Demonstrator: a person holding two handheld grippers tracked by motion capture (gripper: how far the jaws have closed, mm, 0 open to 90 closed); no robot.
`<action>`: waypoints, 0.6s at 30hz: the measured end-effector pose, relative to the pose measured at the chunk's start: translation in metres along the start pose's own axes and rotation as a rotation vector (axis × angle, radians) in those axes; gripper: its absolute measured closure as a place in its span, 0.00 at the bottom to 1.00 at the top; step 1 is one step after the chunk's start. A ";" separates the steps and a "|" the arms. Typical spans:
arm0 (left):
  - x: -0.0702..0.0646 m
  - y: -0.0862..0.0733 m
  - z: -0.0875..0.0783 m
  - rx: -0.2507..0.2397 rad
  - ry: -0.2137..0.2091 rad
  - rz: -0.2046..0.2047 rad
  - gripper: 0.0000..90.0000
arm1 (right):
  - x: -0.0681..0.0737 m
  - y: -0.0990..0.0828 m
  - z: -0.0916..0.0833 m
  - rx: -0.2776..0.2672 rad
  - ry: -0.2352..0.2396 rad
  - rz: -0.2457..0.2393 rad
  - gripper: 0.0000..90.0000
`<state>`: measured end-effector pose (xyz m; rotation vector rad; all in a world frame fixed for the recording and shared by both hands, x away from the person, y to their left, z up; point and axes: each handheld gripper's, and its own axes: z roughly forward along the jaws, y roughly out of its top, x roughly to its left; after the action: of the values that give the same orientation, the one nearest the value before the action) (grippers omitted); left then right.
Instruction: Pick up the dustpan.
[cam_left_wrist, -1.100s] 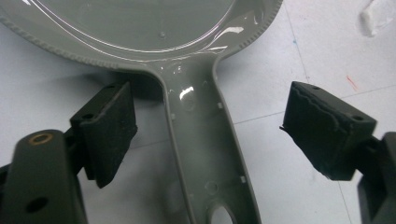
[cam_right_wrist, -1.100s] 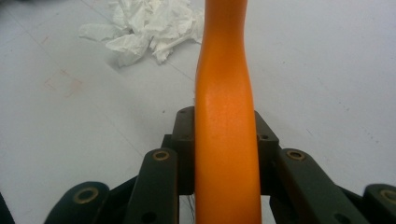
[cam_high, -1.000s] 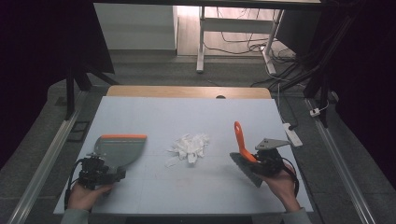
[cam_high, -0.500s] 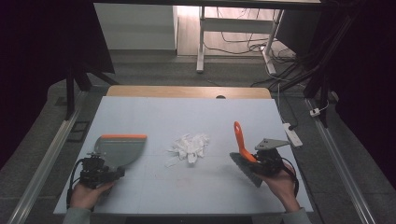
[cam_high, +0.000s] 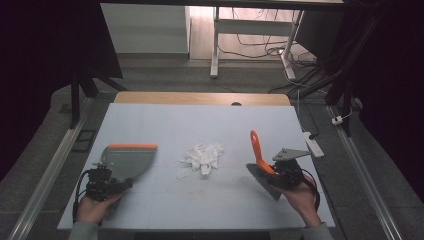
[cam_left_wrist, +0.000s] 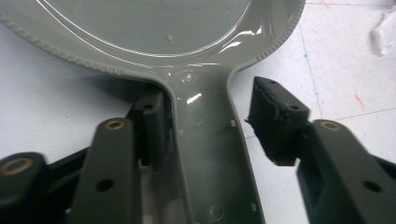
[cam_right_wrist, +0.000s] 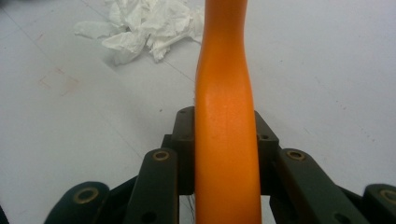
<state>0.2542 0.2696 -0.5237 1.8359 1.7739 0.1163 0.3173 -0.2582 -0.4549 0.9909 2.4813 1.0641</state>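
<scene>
Two grippers: left (cam_high: 120, 184) around dustpan (cam_high: 127, 160), right (cam_high: 272, 175) clamping brush (cam_high: 257, 150).

– What lies between the fingers (cam_left_wrist: 275, 121)?
– The grey dustpan's handle (cam_left_wrist: 210, 154), running up to the wide glossy pan (cam_left_wrist: 154, 32). The left gripper (cam_left_wrist: 208, 119) straddles it, spread apart.
– Touching?
– One finger sits against the handle's side. The other stands clear, with pale bench (cam_left_wrist: 345, 65) showing in the gap.
– Anything else?
– A white scrap (cam_left_wrist: 385, 30) at the top edge, crumpled paper perhaps; too little shows to be sure. Thin lines and small coloured marks cross the bench.
</scene>
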 end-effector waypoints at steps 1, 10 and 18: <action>0.000 0.000 0.000 0.000 0.000 0.000 0.59 | 0.000 0.000 0.000 -0.002 0.000 0.001 0.78; 0.007 0.000 0.002 -0.007 -0.021 -0.040 0.67 | 0.000 0.000 0.000 0.008 0.002 -0.003 0.78; 0.010 -0.001 0.001 -0.024 -0.015 -0.039 0.68 | 0.001 0.001 0.000 0.008 0.003 -0.002 0.78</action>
<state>0.2552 0.2781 -0.5282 1.7797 1.7898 0.1076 0.3171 -0.2577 -0.4545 0.9896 2.4905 1.0564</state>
